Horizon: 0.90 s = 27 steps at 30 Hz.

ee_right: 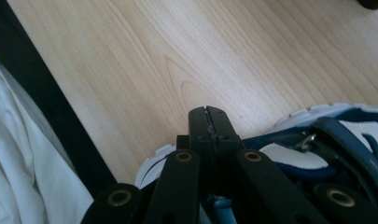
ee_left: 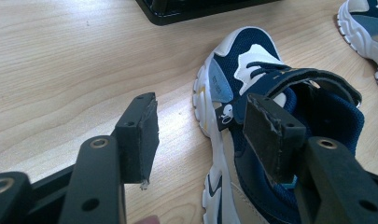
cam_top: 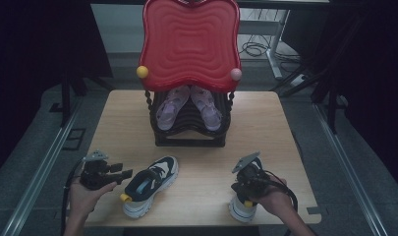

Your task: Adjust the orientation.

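A navy and white sneaker (cam_top: 150, 183) lies on the wooden table (cam_top: 201, 152), toe pointing away. My left gripper (cam_top: 124, 175) is at its heel side. In the left gripper view that gripper (ee_left: 203, 135) is open, one pad (ee_left: 140, 133) outside the sneaker (ee_left: 252, 65) and the other over its collar, neither pressing. A second matching sneaker (cam_top: 241, 209) sits at the table's front right edge. My right gripper (cam_top: 246, 192) is shut at its heel end. In the right gripper view its jaws (ee_right: 209, 126) are closed tight above the sneaker (ee_right: 289, 156), with a blue strip (ee_right: 219, 206) at their base.
At the back of the table stands a black rack (cam_top: 189, 130) with a pair of pink sandals (cam_top: 189, 105) inside and a red wavy tray (cam_top: 189, 42) leaning above it. Bare wood lies between the two sneakers. A white sleeve (ee_right: 23, 154) lies past the table's edge.
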Available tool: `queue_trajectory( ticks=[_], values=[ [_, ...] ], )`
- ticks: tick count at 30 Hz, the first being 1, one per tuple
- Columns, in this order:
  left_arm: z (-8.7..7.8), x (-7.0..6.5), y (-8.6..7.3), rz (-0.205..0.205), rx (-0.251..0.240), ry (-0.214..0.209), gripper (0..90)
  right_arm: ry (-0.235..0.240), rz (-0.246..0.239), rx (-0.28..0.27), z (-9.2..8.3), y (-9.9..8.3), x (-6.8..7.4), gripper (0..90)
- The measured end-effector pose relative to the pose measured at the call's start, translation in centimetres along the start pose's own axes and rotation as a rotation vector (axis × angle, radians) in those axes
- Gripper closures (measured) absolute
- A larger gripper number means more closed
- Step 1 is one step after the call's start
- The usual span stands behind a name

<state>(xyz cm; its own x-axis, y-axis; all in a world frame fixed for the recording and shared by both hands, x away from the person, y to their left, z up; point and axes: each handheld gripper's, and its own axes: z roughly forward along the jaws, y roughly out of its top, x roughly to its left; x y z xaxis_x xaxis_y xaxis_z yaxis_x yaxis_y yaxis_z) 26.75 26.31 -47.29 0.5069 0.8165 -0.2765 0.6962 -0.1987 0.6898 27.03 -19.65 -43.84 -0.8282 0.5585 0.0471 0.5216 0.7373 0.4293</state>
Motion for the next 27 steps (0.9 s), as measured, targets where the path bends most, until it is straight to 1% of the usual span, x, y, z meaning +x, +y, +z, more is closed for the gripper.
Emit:
queue_trajectory(
  ticks=[12, 20, 27],
  values=[
    [0.1, 0.0, 0.0, 0.002, 0.004, 0.001, 44.7, -0.007, 0.003, 0.006, -1.2, -2.5, 0.7, 90.0],
    [0.1, 0.0, 0.0, 0.001, 0.004, 0.000, 44.7, -0.005, 0.009, 0.006, -1.6, -3.2, 0.6, 90.0],
    [0.1, 0.0, 0.0, 0.001, 0.005, 0.000, 44.7, -0.009, 0.010, 0.009, -1.7, -3.4, 0.7, 90.0]
  ],
)
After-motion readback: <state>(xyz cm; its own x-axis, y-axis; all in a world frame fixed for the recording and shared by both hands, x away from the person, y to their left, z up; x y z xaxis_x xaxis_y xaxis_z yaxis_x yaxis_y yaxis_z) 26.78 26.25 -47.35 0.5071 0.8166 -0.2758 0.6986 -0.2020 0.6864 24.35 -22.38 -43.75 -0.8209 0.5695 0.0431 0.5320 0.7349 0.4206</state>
